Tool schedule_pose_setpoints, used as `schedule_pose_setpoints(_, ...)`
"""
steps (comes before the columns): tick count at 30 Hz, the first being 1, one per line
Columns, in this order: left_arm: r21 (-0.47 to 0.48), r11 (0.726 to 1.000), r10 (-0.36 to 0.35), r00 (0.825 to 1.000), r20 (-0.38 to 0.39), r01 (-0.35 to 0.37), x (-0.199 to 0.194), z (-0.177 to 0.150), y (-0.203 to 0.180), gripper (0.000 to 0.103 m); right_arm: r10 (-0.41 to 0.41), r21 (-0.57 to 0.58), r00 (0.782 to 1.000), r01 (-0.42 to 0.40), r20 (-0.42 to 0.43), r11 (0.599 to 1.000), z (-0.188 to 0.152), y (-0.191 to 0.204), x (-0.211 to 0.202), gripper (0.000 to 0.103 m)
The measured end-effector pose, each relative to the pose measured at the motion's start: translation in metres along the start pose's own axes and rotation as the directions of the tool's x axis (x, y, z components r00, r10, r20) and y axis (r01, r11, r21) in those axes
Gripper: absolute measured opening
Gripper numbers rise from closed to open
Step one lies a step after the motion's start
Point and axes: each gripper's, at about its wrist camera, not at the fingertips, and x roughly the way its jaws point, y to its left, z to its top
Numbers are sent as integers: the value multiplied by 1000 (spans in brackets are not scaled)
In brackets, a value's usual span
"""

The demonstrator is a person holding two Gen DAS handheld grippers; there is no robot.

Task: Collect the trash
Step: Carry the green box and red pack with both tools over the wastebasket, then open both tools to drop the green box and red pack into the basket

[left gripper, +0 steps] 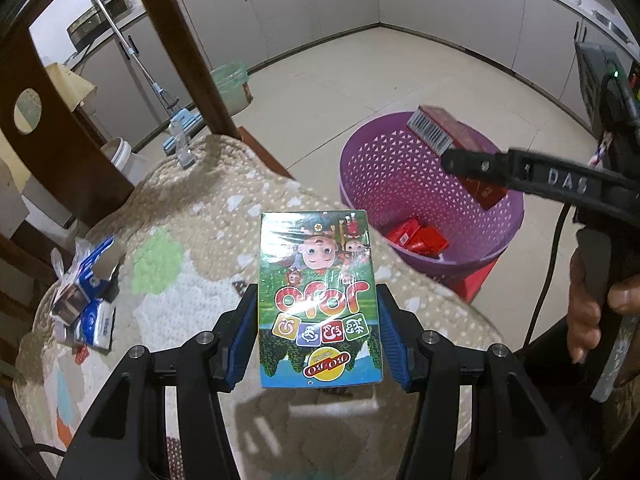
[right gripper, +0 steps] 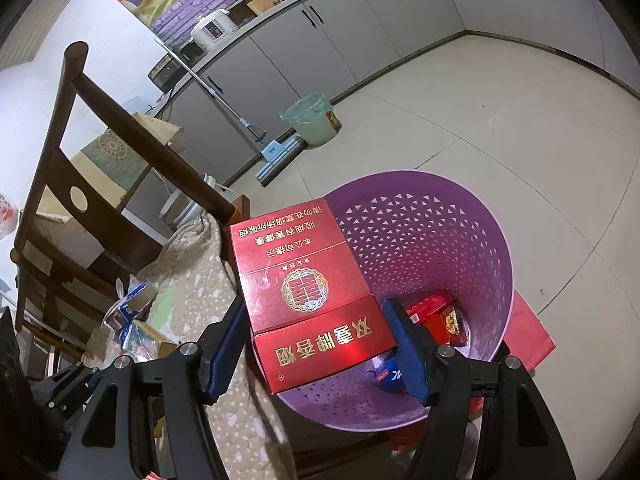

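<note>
Red carton (right gripper: pixel 304 296) clamped in right claw (right gripper: pixel 316 344) over purple basket (right gripper: pixel 440 216), cartoon box (left gripper: pixel 318 304) gripped by left claw (left gripper: pixel 318 336).

purple basket (right gripper: pixel 460 216); red carton (right gripper: pixel 304 280)
</note>
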Motion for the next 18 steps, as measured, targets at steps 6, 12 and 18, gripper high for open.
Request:
schedule_pose_setpoints(6,-63,995,-78,997,5,79,9,27,3,54,-22,22,1000,22,-5,999,2,-7,8,72)
schedule_pose_setpoints(12,-131,981,-144,989,4,144,31,57,0,54,-33,54,999,34,-4,998,6,-16,11,72)
schedule_pose_setpoints(18,-158,969,-189,982,5,188,48,72,-8,55,-41,66,999,41,1,997,10,-20,12,72)
